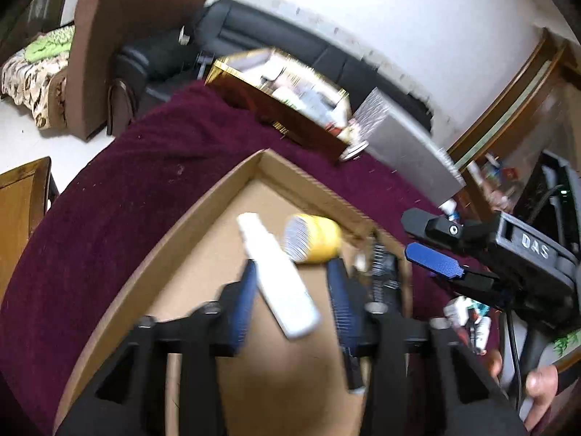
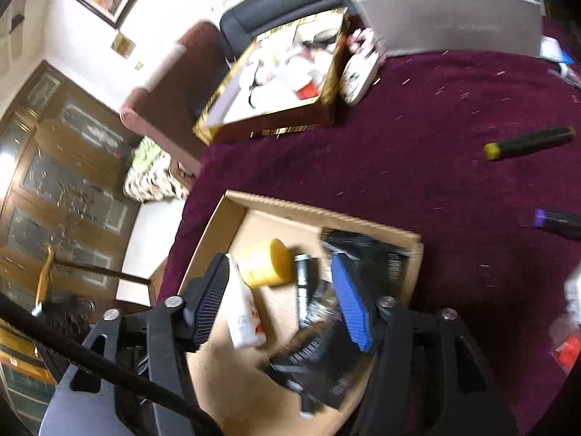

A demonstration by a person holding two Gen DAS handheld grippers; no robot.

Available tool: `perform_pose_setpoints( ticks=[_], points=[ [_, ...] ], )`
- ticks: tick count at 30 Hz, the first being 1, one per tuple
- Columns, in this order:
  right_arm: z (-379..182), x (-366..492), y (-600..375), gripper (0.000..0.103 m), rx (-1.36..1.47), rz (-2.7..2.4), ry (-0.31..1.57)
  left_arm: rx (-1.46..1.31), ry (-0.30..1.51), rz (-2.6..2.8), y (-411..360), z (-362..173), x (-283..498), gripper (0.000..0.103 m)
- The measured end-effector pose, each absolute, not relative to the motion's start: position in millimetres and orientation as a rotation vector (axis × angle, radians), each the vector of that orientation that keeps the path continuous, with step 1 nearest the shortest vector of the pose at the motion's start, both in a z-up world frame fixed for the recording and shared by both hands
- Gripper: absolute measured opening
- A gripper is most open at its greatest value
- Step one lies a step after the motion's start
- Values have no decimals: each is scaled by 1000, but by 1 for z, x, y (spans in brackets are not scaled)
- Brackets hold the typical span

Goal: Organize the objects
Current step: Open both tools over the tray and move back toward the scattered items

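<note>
A shallow cardboard box point(image 1: 203, 214) point(image 2: 218, 225) sits on the maroon cloth. In it lie a white tube point(image 1: 279, 283) point(image 2: 241, 316), a yellow jar point(image 1: 316, 238) point(image 2: 267, 263) on its side and black combs or brushes point(image 1: 381, 269) point(image 2: 366, 254). My left gripper point(image 1: 290, 290) is open above the box, its fingers either side of the white tube without gripping it. My right gripper point(image 2: 283, 298) is open over the box above the jar and black items; it also shows in the left wrist view point(image 1: 432, 243), at the box's right side.
A gold-edged tray point(image 2: 268, 127) point(image 1: 254, 94) full of small items stands at the back, a grey case point(image 2: 446, 14) point(image 1: 410, 145) next to it. Two black markers point(image 2: 530, 143) point(image 2: 559, 223) lie on the cloth at right. Small packets point(image 1: 468, 316) lie near the right edge.
</note>
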State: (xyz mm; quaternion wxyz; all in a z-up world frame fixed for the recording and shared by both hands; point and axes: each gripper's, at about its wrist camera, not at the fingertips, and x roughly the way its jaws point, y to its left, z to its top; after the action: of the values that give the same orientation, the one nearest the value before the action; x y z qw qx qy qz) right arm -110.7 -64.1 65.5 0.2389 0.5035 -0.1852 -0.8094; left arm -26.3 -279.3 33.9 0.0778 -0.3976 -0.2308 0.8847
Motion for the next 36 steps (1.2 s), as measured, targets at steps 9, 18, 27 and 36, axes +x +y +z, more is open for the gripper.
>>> perform_pose_setpoints(
  ticks=[9, 18, 27, 36],
  points=[
    [72, -65, 21, 63, 1338, -2286, -549, -1308, -713, 2505, -213, 4, -16, 46],
    [60, -31, 120, 67, 1355, -2340, -706, -1345, -691, 2498, -165, 2, 2, 46],
    [61, -1, 187, 67, 1311, -2419, -607, -1174, -531, 2593, -145, 58, 45, 54],
    [35, -31, 141, 67, 1352, -2276, -390, -1247, -507, 2457, -111, 51, 55, 54]
  ],
)
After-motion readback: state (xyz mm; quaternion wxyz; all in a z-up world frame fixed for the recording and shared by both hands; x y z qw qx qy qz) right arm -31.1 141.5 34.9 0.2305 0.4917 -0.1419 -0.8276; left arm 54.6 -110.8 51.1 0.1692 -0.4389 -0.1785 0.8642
